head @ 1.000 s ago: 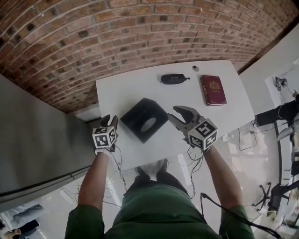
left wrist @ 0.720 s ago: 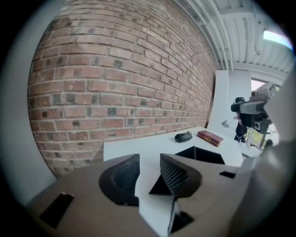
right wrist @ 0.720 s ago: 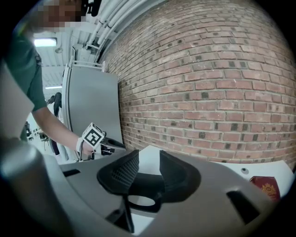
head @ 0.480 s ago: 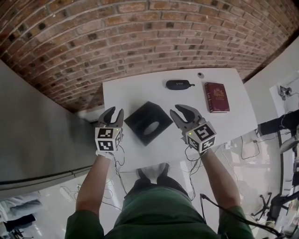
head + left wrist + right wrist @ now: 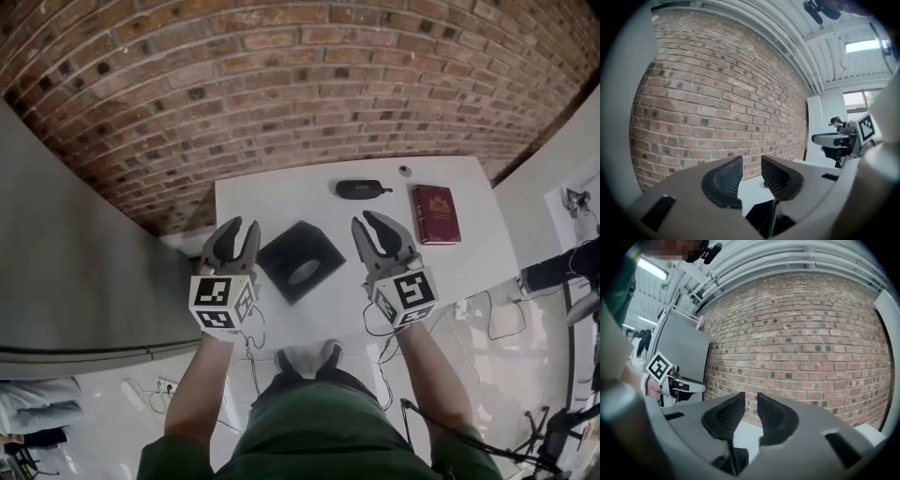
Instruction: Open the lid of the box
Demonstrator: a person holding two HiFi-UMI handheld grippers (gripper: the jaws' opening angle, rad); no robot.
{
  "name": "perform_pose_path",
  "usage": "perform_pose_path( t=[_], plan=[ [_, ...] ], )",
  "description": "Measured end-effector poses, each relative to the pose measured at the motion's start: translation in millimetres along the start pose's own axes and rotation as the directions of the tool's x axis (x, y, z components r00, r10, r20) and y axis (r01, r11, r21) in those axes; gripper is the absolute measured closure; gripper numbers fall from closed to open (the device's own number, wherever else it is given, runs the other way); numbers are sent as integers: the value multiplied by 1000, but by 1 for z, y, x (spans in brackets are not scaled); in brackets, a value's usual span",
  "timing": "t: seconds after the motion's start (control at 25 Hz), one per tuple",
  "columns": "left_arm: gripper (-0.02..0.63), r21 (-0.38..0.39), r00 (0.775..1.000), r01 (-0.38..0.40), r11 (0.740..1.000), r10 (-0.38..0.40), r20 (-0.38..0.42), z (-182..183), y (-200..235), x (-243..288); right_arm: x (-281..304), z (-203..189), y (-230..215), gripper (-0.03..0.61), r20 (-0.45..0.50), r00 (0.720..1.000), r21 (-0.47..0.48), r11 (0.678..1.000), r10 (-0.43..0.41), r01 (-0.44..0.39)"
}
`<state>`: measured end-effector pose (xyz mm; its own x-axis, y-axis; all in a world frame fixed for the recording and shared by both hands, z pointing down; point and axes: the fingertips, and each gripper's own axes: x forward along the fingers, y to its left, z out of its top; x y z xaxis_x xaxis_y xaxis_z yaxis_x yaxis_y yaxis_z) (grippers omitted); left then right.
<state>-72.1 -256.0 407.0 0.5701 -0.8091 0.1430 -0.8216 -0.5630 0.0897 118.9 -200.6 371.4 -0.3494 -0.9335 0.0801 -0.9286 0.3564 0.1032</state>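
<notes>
L tongs (image 5: 241,228) & R tongs (image 5: 367,221): empty, gap narrow, just been closing, clear of box (image 5: 298,261).

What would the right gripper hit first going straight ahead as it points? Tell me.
Most likely the brick wall: the right gripper points about level and looks to pass above the white table. Its jaws have just been closing, with nothing between them.

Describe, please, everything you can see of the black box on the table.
The black box is square-topped and matt, with a pale oval patch on its top. It looks closed; no lid seam shows. It sits flat, turned corner-on to the person, on the white table's near left part. Only the table touches it.
</notes>
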Motion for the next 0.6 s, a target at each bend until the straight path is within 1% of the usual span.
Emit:
perform_pose_path(
  t=[0.2,0.36,0.48,0.6],
  plan=[
    [499,72,995,11,997,-18,97,49,-30,-12,-14,33,-11,506,95,995,45,998,-40,36],
    [509,98,983,31,995,-48,175,81,-57,-24,-22,55,-18,518,153,987,69,997,-56,46],
    [518,105,976,52,993,-73,207,94,-73,-32,-28,66,-20,528,182,981,81,996,-61,47],
    [522,139,973,46,989,-76,216,104,-83,-37,-31,74,-21,535,205,976,94,995,-65,47]
  ],
)
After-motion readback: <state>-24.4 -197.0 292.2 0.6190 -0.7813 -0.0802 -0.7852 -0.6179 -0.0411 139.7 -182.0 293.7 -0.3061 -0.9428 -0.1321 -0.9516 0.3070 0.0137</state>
